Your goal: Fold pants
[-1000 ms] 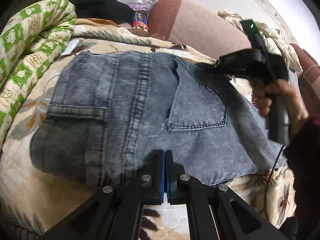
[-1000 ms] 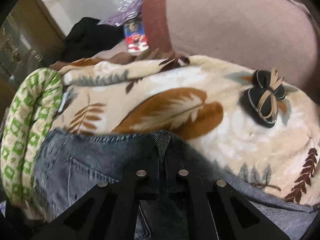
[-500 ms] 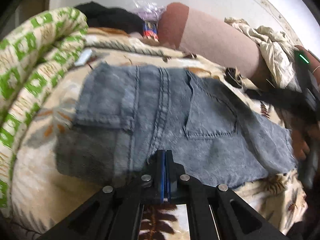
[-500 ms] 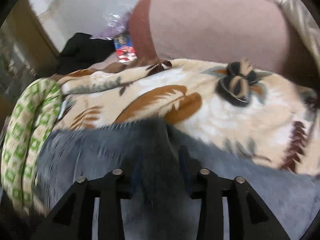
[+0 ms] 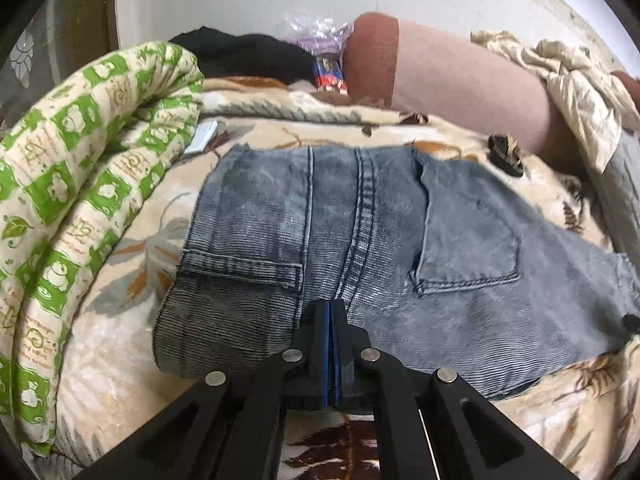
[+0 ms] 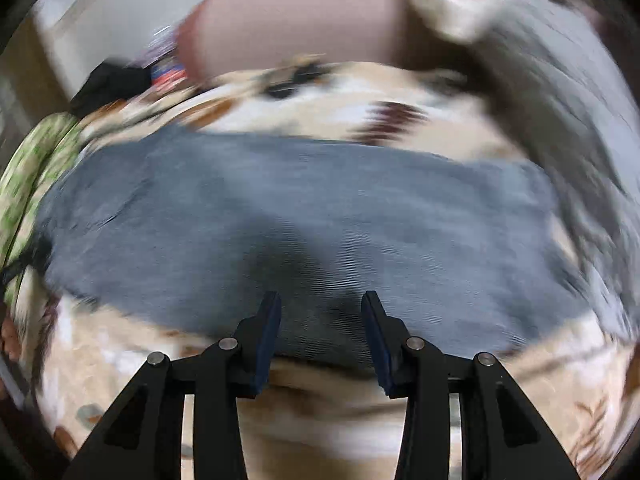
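Folded grey-blue denim pants [image 5: 360, 240] lie flat on a leaf-patterned blanket [image 5: 120, 360], back pocket up. My left gripper [image 5: 331, 308] is shut on the pants' near edge, at the middle seam. The right wrist view is blurred by motion. It shows the pants [image 6: 280, 208] as a wide grey band. My right gripper [image 6: 320, 304] hovers over their near edge. Its jaws stand apart and the pads press on nothing. The right gripper does not appear in the left wrist view.
A rolled green-and-cream quilt [image 5: 80, 200] runs along the left. A pink bolster [image 5: 460, 80] lies behind the pants, with a black garment [image 5: 248, 52] and beige cloth [image 5: 572, 80] near it. A dark bow [image 5: 506, 156] sits on the blanket, and a grey cloth [image 6: 540, 100] lies at the right.
The right gripper let go of the pants' far edge, opened, and swept off to the right, out of the left view. The left gripper stayed shut in place and tilted upward a little.
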Motion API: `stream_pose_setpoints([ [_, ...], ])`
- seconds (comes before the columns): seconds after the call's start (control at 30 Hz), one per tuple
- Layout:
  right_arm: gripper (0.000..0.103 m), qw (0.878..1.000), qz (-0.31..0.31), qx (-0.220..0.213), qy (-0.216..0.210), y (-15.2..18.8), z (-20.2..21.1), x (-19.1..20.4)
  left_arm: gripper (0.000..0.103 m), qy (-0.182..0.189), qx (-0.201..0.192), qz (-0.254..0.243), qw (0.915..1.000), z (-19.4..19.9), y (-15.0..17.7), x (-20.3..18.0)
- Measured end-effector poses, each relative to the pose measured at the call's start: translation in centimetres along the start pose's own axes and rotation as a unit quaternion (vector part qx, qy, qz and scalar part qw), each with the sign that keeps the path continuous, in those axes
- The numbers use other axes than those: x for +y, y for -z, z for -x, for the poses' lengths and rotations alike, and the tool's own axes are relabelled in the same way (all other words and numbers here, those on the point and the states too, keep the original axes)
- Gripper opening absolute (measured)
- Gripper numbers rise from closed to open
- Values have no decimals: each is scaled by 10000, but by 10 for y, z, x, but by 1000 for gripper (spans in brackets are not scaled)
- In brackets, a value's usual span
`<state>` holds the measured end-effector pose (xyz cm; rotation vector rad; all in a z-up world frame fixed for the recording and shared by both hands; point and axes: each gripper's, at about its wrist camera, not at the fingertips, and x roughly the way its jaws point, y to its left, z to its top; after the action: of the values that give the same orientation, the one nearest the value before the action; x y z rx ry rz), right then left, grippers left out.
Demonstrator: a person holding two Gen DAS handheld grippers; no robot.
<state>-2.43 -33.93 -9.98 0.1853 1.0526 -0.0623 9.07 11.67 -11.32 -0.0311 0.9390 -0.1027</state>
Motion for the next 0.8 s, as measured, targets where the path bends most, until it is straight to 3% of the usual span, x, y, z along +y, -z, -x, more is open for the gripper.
stream_pose_setpoints([
  [0.17, 41, 9937, -1107, -87, 121, 7, -4, -88, 3, 115, 93, 100, 9998, -7, -1, 6],
  [0.23, 39, 9888, -1457, -147, -287, 14, -13, -111, 3, 103, 93, 21, 9999, -17, -1, 7],
  [0.37, 40, 9934, -1118, -206, -157, 11, -11, -103, 3, -54, 45, -112, 9999, -14, -1, 0],
  [0.47, 41, 9906, -1245, -490, -279, 17, 7, -106, 3, 76, -33, 62, 9999, 2, -1, 3],
  [0.63, 47, 9720, -1988, -950, -816, 29, 50, -133, 3, 294, -438, -65, 9986, 29, 1, -1],
  [0.7, 51, 9548, -2522, -1006, -1213, 44, 59, -147, 3, 398, -580, -127, 9974, 36, 2, -7],
  [0.8, 51, 9416, -2840, -1091, -1440, 50, 63, -157, 3, 504, -689, -354, 9957, 42, 7, -22],
])
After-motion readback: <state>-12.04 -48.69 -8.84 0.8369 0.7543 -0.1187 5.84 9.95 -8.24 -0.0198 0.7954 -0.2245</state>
